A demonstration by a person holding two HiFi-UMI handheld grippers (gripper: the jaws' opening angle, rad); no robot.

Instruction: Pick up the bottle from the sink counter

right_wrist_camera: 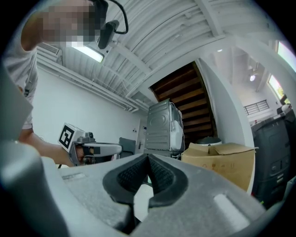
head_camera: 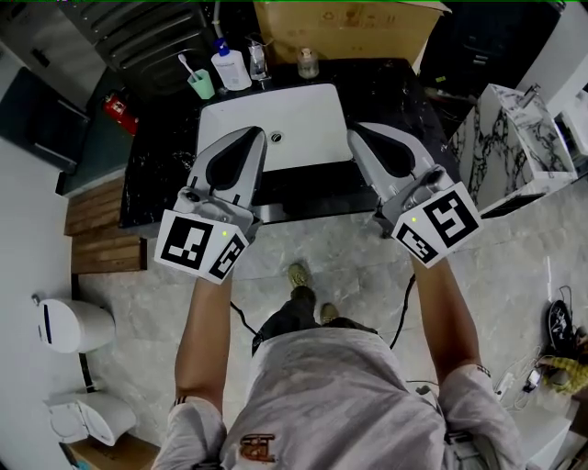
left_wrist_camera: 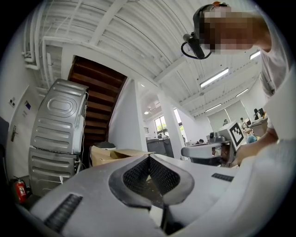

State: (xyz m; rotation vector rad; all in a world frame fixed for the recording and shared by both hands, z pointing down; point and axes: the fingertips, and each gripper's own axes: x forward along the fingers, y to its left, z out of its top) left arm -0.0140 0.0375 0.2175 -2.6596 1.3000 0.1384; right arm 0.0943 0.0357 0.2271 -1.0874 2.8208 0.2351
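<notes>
A white pump bottle [head_camera: 230, 67] with a blue top stands at the back left of the black sink counter [head_camera: 165, 161], beside the faucet [head_camera: 257, 59]. Both grippers hover over the counter's front edge, well short of the bottle and pointing toward it. My left gripper [head_camera: 254, 135] is shut with nothing in it, its tips over the white basin's [head_camera: 294, 119] left rim. My right gripper [head_camera: 357, 129] is also shut and empty, at the basin's right rim. In the gripper views the left gripper's [left_wrist_camera: 149, 157] and right gripper's [right_wrist_camera: 148, 157] pads meet; the bottle is hidden there.
A green cup [head_camera: 201, 84] with a toothbrush stands left of the bottle, a glass jar [head_camera: 308, 62] right of the faucet. A cardboard box [head_camera: 349, 26] sits behind the counter. A marble cabinet [head_camera: 510, 147] is at the right, a toilet [head_camera: 78, 326] at the left.
</notes>
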